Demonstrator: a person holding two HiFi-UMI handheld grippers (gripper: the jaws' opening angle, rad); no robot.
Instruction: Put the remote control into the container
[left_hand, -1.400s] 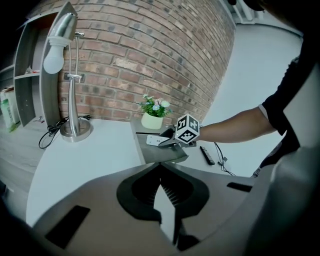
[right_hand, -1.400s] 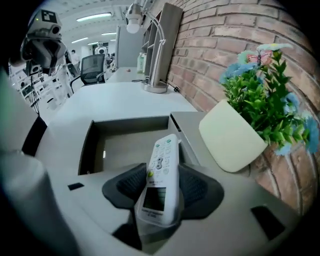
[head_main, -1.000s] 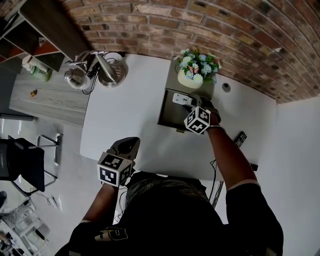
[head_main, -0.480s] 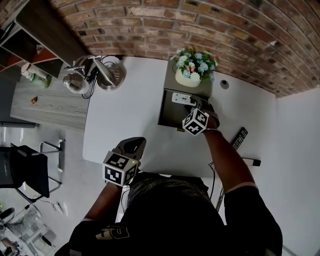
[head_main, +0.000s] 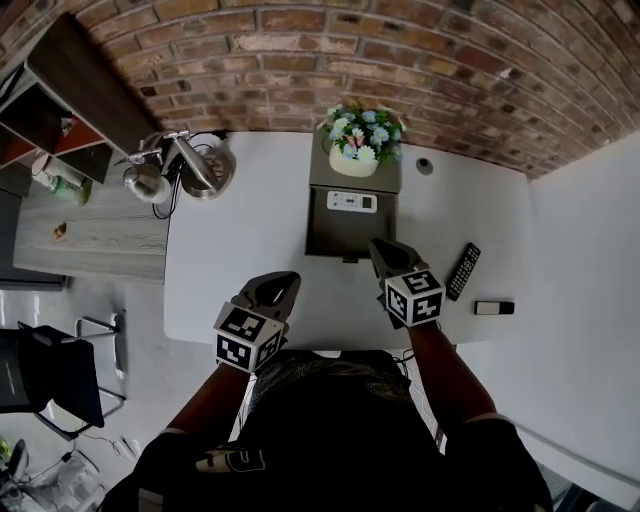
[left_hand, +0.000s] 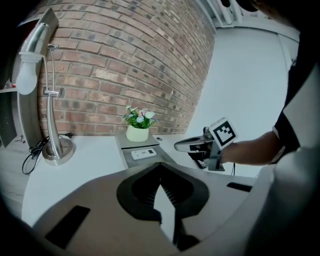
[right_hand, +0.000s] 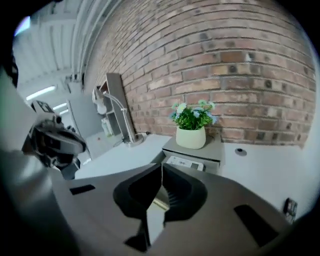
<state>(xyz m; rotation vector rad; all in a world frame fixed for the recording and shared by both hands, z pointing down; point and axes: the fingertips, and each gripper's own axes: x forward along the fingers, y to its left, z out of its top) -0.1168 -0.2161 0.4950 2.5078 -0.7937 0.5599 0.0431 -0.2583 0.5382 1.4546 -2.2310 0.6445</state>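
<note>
A white remote control (head_main: 351, 201) lies flat inside the open grey container (head_main: 345, 238), just in front of the flower pot. The remote (right_hand: 184, 163) is ahead of my right gripper (head_main: 381, 251), which hangs over the table in front of the container and clear of it. Its jaws have just been closing and stand shut with nothing between them. My left gripper (head_main: 286, 281) hovers near the table's front edge, left of the container, shut and empty. In the left gripper view the right gripper (left_hand: 186, 146) shows to the right of the remote (left_hand: 143, 154).
A potted bunch of flowers (head_main: 356, 150) stands on the container's top. A black remote (head_main: 461, 271) and a small white-and-black device (head_main: 494, 308) lie at the table's right. A silver desk lamp (head_main: 195, 165) stands at the back left. A brick wall runs behind the table.
My right gripper has drawn back from the container towards me, risen and rolled, leaving the white remote inside. My left gripper has shifted slightly.
</note>
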